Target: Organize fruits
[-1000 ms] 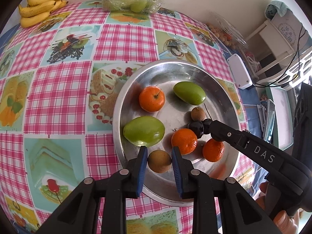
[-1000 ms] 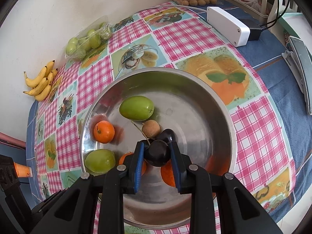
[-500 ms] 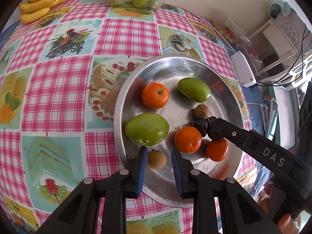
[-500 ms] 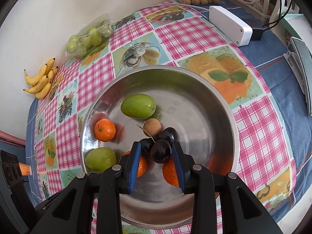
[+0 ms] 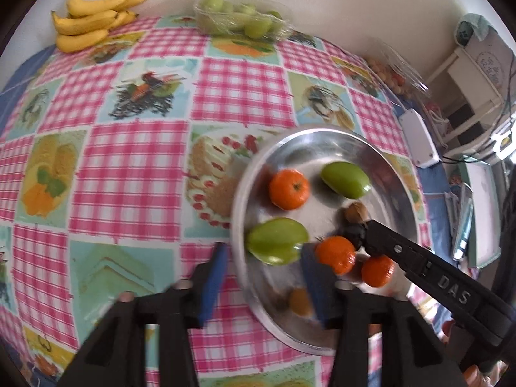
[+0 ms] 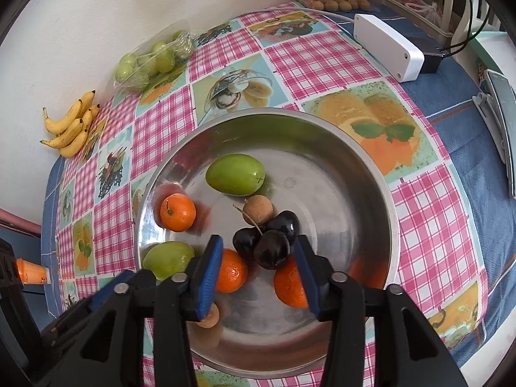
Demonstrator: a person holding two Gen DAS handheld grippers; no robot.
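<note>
A: Left gripper (image 5: 264,274) wide open, empty, straddling the near-left rim of the steel bowl (image 6: 371,174); image blurred. Right gripper (image 6: 258,267) spread wide around the dark cherries (image 6: 267,237), gripping nothing, pads apart from them.

B: Advice: lift the right straight up so the pads don't nudge the cherries or stems.

A: Bowl contents, left to right: green mango (image 6: 167,259), tangerine (image 6: 178,212), small brown fruit (image 6: 209,317), second mango (image 6: 235,174), cherries, half-hidden tangerines.

Only "DAS" can be read, in raised letters on the black right gripper (image 5: 361,242) arm
</note>
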